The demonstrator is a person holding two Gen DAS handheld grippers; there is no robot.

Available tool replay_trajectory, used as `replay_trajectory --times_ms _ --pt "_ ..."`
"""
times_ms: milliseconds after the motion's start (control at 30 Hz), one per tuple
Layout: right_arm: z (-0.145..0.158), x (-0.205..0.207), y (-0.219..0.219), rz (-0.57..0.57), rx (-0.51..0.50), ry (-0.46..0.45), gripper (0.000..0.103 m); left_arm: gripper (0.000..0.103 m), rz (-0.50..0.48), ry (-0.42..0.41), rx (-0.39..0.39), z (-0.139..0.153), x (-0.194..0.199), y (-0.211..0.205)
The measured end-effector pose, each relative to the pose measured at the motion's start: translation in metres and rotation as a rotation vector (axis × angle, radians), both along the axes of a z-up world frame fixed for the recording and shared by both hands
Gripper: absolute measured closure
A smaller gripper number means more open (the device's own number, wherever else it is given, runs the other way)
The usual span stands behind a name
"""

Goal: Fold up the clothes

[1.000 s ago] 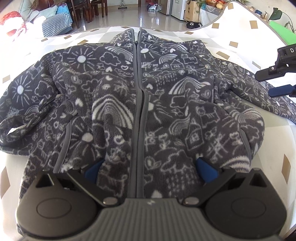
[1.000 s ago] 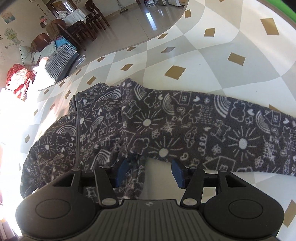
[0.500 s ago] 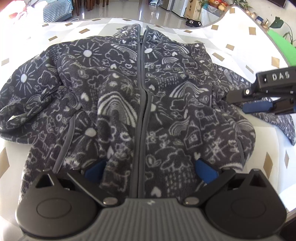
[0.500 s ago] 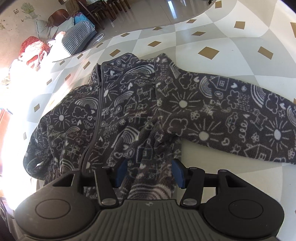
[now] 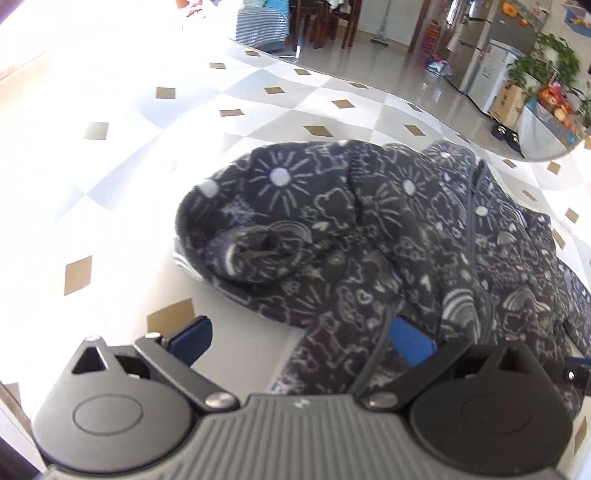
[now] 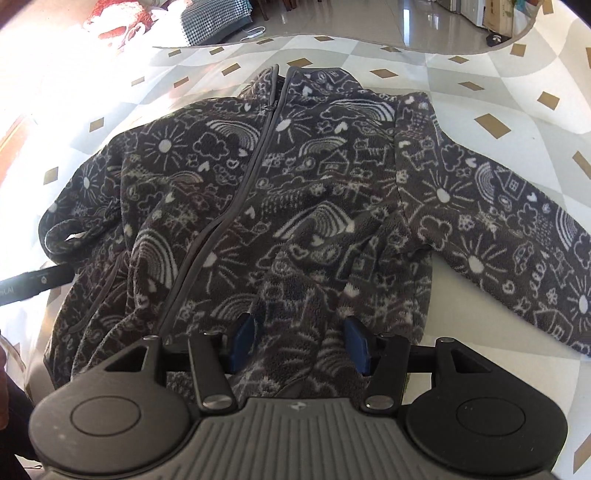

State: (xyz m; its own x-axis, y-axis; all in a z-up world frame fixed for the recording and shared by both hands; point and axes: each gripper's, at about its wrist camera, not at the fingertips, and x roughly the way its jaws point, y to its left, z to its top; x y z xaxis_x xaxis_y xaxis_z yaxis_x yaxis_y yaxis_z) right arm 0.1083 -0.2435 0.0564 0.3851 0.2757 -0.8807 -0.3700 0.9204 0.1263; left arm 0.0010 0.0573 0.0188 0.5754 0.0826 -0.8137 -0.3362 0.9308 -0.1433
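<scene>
A dark grey fleece jacket [image 6: 295,192] with white doodles lies front up and zipped on the table [image 6: 498,332]. Its right sleeve [image 6: 517,240] stretches out to the right. The left sleeve is curled inward, and its cuff [image 5: 255,254] forms a loop. My left gripper [image 5: 303,341] is open at the jacket's lower left corner. One pad is over bare table and the other over the hem by the pocket. My right gripper [image 6: 300,344] stands half open over the bottom hem right of the zip [image 6: 236,206], with a ridge of fleece between its pads.
The tablecloth [image 5: 110,184] is white and grey with tan diamonds, and bright sun glares on its left side. Beyond the table's curved far edge are a tiled floor, chairs [image 5: 325,22], a fridge [image 5: 491,74] and plants.
The left gripper swung from the middle of the hem to the jacket's left side, towards the curled sleeve. The right gripper moved from under the right sleeve to over the bottom hem.
</scene>
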Motion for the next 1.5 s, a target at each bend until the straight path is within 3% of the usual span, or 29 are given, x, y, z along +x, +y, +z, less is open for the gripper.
replay_trajectory --times_ms 200,367,500,667,900,1067,1233,1333,1500 --pt "-0.006 -0.01 0.022 0.073 -0.108 -0.015 0.048 0.0 0.144 0.001 -0.077 -0.007 0.0 0.043" --pt "-0.006 -0.016 0.034 0.107 -0.177 -0.025 0.046 0.0 0.19 -0.003 -0.109 -0.011 0.01 0.058" --pt "0.007 -0.019 0.037 0.072 -0.159 -0.038 0.046 0.0 0.211 0.003 -0.115 -0.018 0.021 0.064" --pt "0.017 -0.024 0.04 0.036 -0.026 -0.015 0.046 0.0 0.212 0.001 -0.119 -0.025 0.03 0.066" --pt "-0.012 -0.034 0.065 0.143 -0.135 0.011 0.044 0.0 0.242 -0.011 -0.139 -0.037 0.034 0.068" --pt "-0.02 -0.032 0.066 0.149 -0.131 0.018 0.04 0.015 0.245 -0.045 -0.113 -0.036 0.036 0.064" --pt "-0.025 -0.03 0.069 0.152 -0.134 0.023 0.036 0.044 0.249 -0.085 -0.144 -0.031 0.037 0.062" --pt "-0.027 -0.029 0.072 0.159 -0.141 0.02 0.035 0.056 0.281 -0.106 -0.18 -0.029 0.037 0.066" --pt "-0.029 -0.029 0.074 0.161 -0.146 0.023 0.033 0.059 0.267 -0.162 -0.216 -0.012 0.048 0.064"
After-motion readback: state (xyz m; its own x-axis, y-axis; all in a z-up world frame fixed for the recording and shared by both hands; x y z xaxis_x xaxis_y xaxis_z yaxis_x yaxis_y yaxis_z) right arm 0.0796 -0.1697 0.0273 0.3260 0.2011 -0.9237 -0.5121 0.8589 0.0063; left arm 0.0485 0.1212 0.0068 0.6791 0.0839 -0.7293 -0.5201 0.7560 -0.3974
